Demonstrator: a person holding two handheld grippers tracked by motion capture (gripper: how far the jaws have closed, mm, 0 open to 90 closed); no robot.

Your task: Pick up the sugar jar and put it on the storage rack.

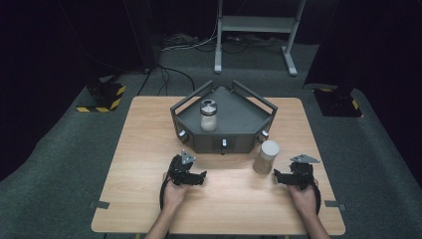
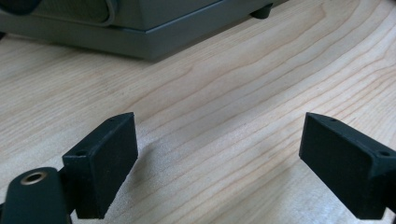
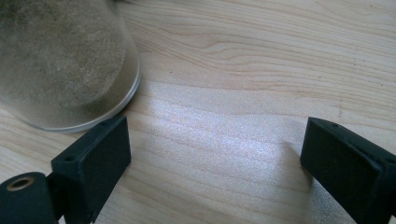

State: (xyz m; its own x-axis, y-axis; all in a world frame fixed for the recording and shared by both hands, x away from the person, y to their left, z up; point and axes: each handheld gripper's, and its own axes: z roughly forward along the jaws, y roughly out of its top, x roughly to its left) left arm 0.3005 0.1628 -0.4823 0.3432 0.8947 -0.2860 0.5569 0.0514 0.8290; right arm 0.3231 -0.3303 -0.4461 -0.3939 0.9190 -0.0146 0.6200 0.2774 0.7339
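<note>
On the wooden table (image 1: 149, 149), just in front of the right near corner of the grey tray (image 1: 239, 142), a frosted cylinder (image 1: 266, 157) standing upright: pale, matt, beige-white, flat-topped, with a clear rim at the base and a grainy, sandy look through its wall in the right gripper view (image 3: 60, 60). Nothing touching it. Just to its right, the right gripper (image 1: 284, 178), held low over the wood in a hand (image 1: 304, 196), jaws spread wide with bare table between them; left jaw tip close beside the cylinder's base in the right gripper view, apart from it by a thin gap. Farther left, near the table's middle, the left gripper (image 1: 198, 178) in the other hand (image 1: 174, 194), low over the wood, jaws likewise parted and holding nothing, only wood grain between them in the left gripper view (image 2: 219, 154), with the tray's near wall (image 2: 154, 42) ahead. Inside the tray, toward its middle, a small glass jar (image 1: 209, 116) upright, white contents and a grey lid. Small knobs along the tray's near face, raised bars along its far sides. Beyond the table, dark carpet, cables and a white stand (image 1: 256, 30) at the far side.
</note>
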